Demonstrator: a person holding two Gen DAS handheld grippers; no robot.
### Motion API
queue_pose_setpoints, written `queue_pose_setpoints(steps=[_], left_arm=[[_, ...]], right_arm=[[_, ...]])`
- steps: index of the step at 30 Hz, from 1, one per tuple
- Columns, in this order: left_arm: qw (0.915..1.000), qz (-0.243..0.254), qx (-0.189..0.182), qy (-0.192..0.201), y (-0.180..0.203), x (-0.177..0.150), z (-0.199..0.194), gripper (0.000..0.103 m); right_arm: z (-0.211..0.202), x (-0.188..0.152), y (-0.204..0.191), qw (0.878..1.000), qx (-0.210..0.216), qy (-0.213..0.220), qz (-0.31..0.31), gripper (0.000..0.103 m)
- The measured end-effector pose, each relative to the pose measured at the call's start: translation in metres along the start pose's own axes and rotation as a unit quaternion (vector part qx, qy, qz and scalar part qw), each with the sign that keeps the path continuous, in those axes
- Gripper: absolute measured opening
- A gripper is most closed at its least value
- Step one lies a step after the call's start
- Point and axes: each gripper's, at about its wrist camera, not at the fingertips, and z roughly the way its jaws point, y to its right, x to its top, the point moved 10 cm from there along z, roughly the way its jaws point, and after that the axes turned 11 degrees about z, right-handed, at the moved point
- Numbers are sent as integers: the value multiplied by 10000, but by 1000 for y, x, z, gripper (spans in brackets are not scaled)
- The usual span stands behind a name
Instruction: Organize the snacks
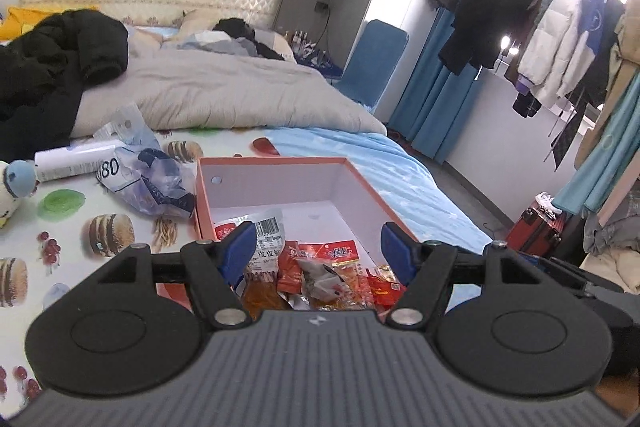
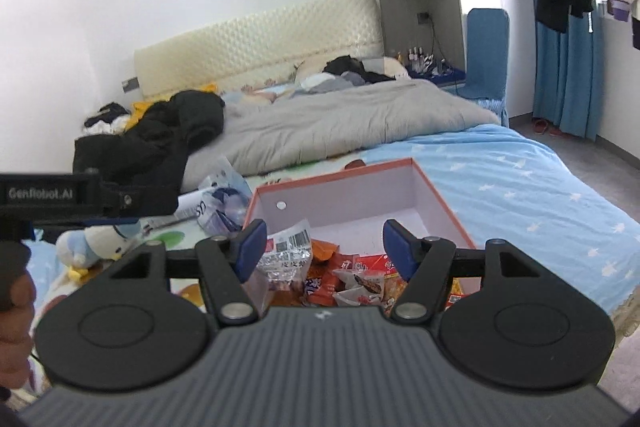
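I am standing by the bed (image 1: 400, 163), and there is an orange box (image 1: 280, 159) sitting on it. The box is white inside. A pile of snack packets (image 1: 320, 267) lies in the near end of the box. Most are red and orange, and one see-through packet has a barcode on it. The far end of the box is bare. So I think a lot of the tidying is done, because the snacks I can see are already in the box.

What is left? A crumpled blue and white plastic bag (image 1: 148, 183) lies on the bed just beside the left side of the box. A white tube or roll lies next to the bag. I cannot tell if any snacks are inside the bag. A little stuffed toy (image 1: 16, 183) sits further left. A black coat (image 1: 60, 67) and a grey quilt (image 1: 224, 91) lie further up the bed.

The left gripper (image 1: 318, 255) has its jaws spread apart, and nothing is held between them. It hangs above the near end of the box, pointing down a bit, and the snack pile shows in the gap below. It does not touch the packets.

The right gripper (image 2: 324, 249) is the same. Its jaws are spread apart and hold nothing. It hangs over the same snack pile (image 2: 340, 275) in the orange box (image 2: 340, 169), with the packets showing below and between the blue fingers (image 2: 250, 249).

A hand (image 2: 16, 307) holds the other tool at the left edge of the right view.
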Motion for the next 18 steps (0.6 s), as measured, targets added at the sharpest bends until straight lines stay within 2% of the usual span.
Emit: queue_pose_setpoints(steps=[10, 15, 18], left_arm=[[9997, 95, 169, 162, 25, -21, -61, 73], [9988, 190, 390, 213, 30, -32, -81, 73], [9989, 195, 393, 150, 34, -44, -87, 73]], right_arm=[[-54, -1, -12, 9995, 82, 293, -6, 67], [-75, -9, -10, 9994, -13, 347, -24, 67], [-86, -17, -8, 9994, 76, 333, 85, 67]])
